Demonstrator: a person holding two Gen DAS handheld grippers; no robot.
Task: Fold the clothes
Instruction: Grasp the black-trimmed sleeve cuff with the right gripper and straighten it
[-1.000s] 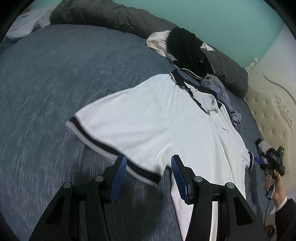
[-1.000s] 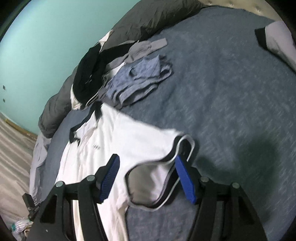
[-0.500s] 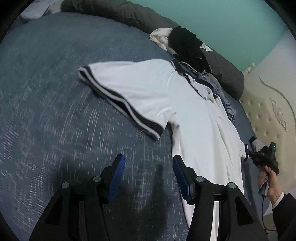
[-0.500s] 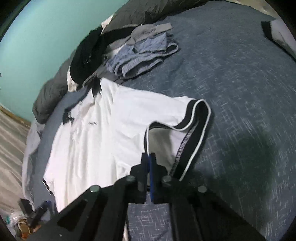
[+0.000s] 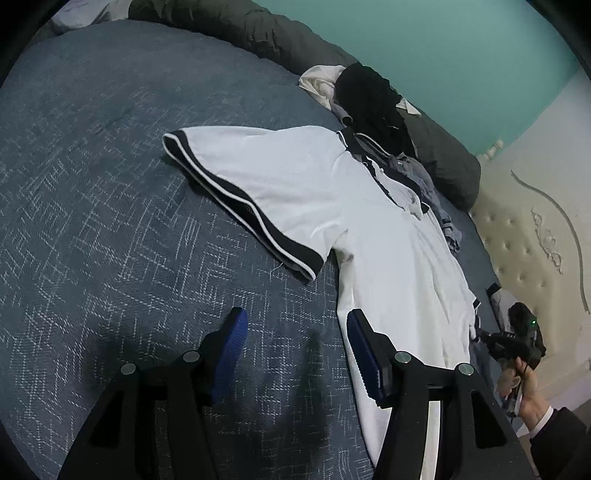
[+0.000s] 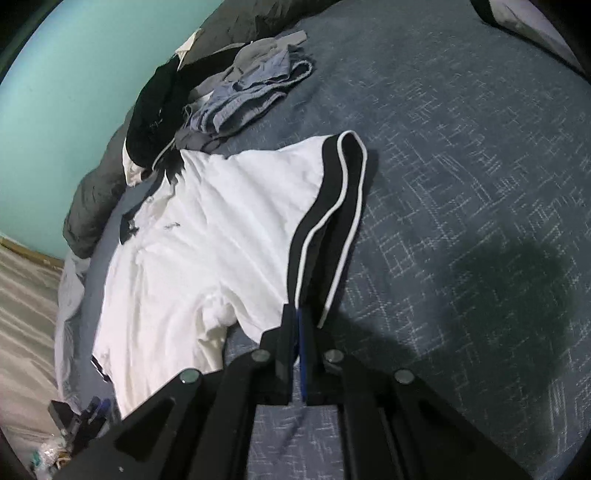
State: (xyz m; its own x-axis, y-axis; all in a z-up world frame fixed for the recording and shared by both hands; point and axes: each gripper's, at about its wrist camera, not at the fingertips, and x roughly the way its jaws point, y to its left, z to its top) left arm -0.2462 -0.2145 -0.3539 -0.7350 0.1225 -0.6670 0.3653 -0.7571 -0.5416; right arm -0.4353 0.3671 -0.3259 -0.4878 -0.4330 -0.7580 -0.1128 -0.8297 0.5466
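Note:
A white polo shirt (image 5: 388, 236) with black collar lies face up on the blue bedspread (image 5: 110, 206). Its left sleeve (image 5: 255, 184), edged with a black-and-white cuff, is spread flat. My left gripper (image 5: 295, 332) hovers open over bare bedspread just short of that sleeve, its right finger (image 5: 360, 343) beside the shirt's side edge. In the right wrist view the shirt (image 6: 207, 236) stretches away and my right gripper (image 6: 298, 317) is shut on the corner of the right sleeve's cuff (image 6: 332, 206). A hand holds the right gripper (image 5: 513, 343) at the shirt's far side.
A pile of clothes sits past the collar: a black garment (image 6: 147, 110) and blue striped shorts (image 6: 251, 99). A dark grey duvet roll (image 5: 258, 33) lines the teal wall. A cream tufted headboard (image 5: 535, 240) stands right. Another garment (image 6: 528, 22) lies far right. Floor (image 6: 22, 295) shows beyond the bed.
The right gripper shut on the right sleeve's cuff and drew the sleeve out flat. The left gripper, still open, pulled back from the left sleeve, which now lies spread farther away.

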